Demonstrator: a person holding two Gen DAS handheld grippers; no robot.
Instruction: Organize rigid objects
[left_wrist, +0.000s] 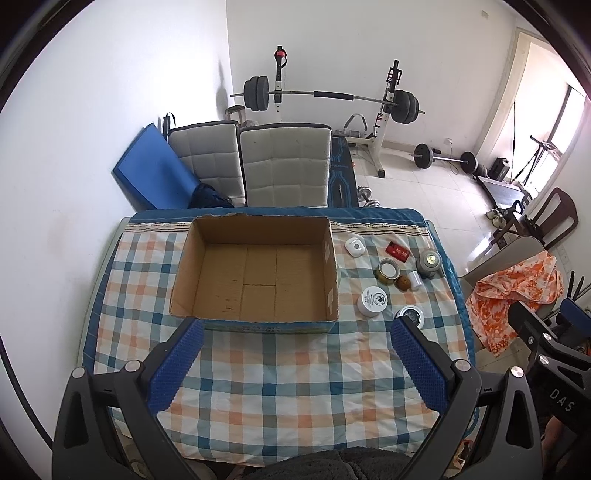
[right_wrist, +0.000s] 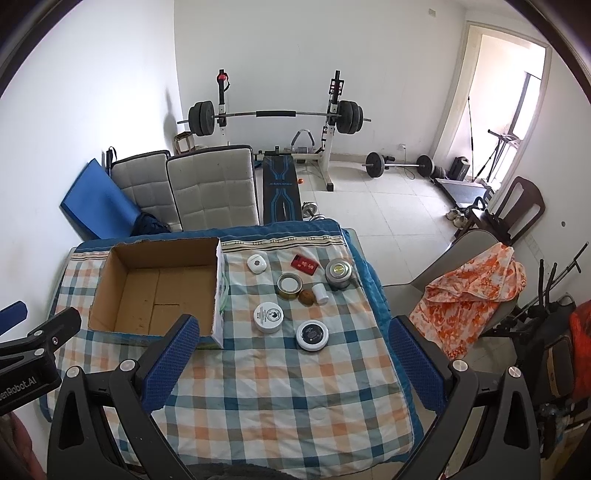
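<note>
An open cardboard box (left_wrist: 255, 271) sits ahead of the left gripper (left_wrist: 297, 334), nothing inside it, its near wall just past the left fingertip. Ahead of the right gripper (right_wrist: 291, 332), between its fingers, a black-topped round tin (right_wrist: 312, 335) lies nearest, a white jar (right_wrist: 268, 316) just left of it. Farther out stand a gold tin (right_wrist: 290, 285), a brown ball (right_wrist: 307, 297), a small white bottle (right_wrist: 320, 293), a grey can (right_wrist: 339, 273), a red card (right_wrist: 304, 264) and a white disc (right_wrist: 257, 263).

The left hand-held gripper (left_wrist: 297, 334) and right hand-held gripper (right_wrist: 293, 332) both hover with jaws spread wide, holding nothing.
</note>
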